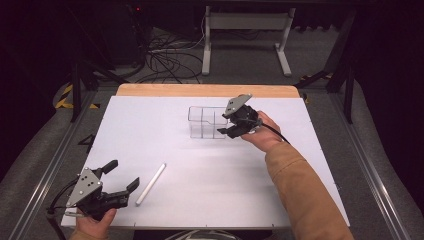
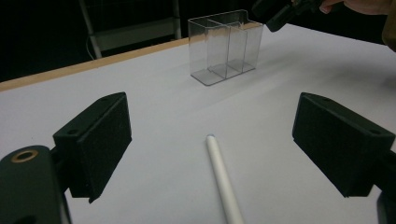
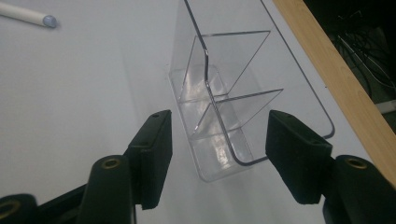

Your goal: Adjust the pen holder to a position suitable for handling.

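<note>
Right of centre in the high view, our right gripper [image 1: 231, 125] straddles the clear organizer's [image 1: 207, 122] end, jaws half-wide, not pressing. Lower left, our left gripper [image 1: 124, 176] gapes wide beside the white stick [image 1: 151, 183].

**Quick head count of what's on the table**

So, tallying it up: one clear plastic organizer box [image 1: 206, 122] sitting far right of centre, split into three compartments as far as I can make out. One white cylindrical stick [image 1: 150, 183] lying near left. Two black two-jaw grippers, the left gripper [image 1: 120, 176] near left and the right gripper [image 1: 226, 124] far right, each in one hand. One white table top [image 1: 200, 190] with one wooden strip [image 1: 205, 90] along its far edge.
</note>
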`<state>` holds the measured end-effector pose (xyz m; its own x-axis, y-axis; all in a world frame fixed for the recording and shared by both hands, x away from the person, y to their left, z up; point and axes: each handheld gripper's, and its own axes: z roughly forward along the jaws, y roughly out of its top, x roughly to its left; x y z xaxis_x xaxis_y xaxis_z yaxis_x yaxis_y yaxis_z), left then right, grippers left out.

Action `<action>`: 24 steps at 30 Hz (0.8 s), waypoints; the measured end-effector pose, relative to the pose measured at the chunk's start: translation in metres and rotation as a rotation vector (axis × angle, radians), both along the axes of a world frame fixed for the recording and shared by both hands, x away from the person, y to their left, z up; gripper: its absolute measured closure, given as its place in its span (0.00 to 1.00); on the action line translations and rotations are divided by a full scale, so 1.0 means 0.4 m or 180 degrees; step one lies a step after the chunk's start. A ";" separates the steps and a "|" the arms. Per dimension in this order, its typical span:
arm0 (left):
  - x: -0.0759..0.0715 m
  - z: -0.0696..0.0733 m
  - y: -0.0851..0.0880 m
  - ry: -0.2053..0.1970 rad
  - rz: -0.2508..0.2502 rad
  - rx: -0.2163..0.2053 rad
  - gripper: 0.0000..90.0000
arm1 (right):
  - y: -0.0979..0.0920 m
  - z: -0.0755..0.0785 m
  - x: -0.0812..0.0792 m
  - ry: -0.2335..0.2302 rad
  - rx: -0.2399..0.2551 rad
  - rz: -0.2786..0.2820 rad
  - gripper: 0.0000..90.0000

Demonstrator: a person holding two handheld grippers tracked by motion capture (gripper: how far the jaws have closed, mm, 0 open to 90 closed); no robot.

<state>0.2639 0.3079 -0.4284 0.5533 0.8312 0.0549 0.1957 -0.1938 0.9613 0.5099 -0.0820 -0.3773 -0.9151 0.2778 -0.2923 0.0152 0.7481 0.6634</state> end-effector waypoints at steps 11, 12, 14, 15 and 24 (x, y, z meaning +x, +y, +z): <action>0.000 0.000 0.004 -0.0012 0.0003 -0.0006 0.14 | 0.041 -0.022 0.020 -0.0054 -0.0262 0.0005 0.55; 0.000 0.000 0.004 -0.0014 0.0004 -0.0012 0.14 | 0.051 -0.029 0.026 -0.0040 -0.0334 0.0010 0.56; -0.001 0.000 0.004 -0.0011 0.0006 -0.0014 0.14 | 0.054 -0.032 0.027 -0.0046 -0.0336 -0.0008 0.57; 0.000 0.000 0.005 -0.0014 0.0006 -0.0016 0.14 | 0.059 -0.035 0.029 -0.0043 -0.0359 0.0005 0.58; 0.001 -0.001 0.005 -0.0008 0.0009 -0.0008 0.14 | 0.084 -0.073 0.041 -0.0042 -0.0556 -0.0050 0.65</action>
<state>0.2641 0.3100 -0.4289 0.5508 0.8329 0.0544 0.1939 -0.1910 0.9623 0.5262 -0.0486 -0.4066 -0.9068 0.2360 -0.3492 0.0200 0.8517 0.5237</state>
